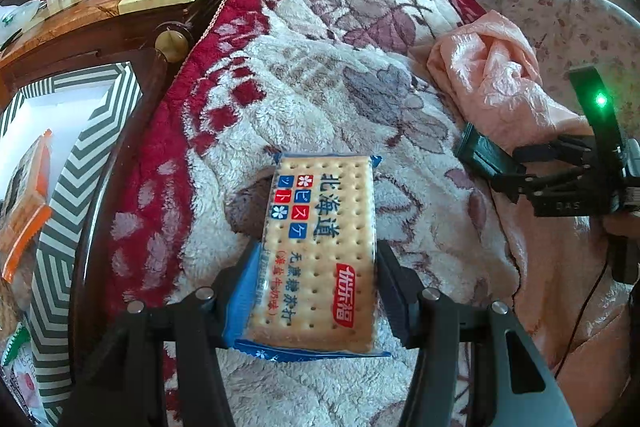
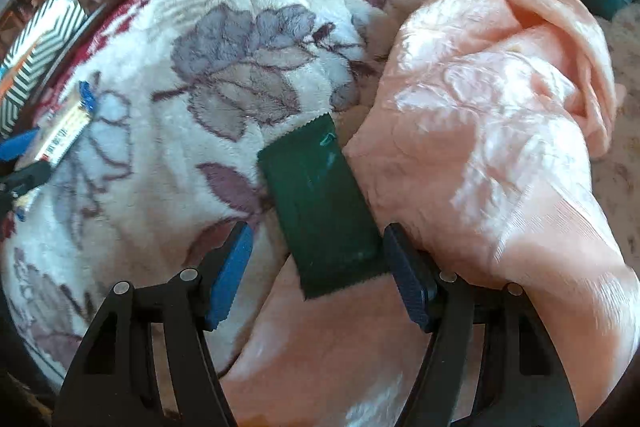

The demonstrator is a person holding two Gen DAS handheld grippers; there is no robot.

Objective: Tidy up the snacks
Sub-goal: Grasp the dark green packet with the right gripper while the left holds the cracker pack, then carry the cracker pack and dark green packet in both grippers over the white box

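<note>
Over floral blanket [image 1: 360, 75]: left tongs [image 1: 316, 283] pinching cracker pack [image 1: 320, 247]; right tongs [image 2: 320, 263] w/ green packet [image 2: 320, 211] between, grip unclear.

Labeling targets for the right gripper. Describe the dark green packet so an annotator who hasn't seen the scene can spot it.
Find the floral fleece blanket and follow it to the crumpled peach cloth. The dark green packet lies along their border, between the right gripper fingers. It is plain, dark and serrated-edged, unlike the pale cracker packet with blue trim.
</note>
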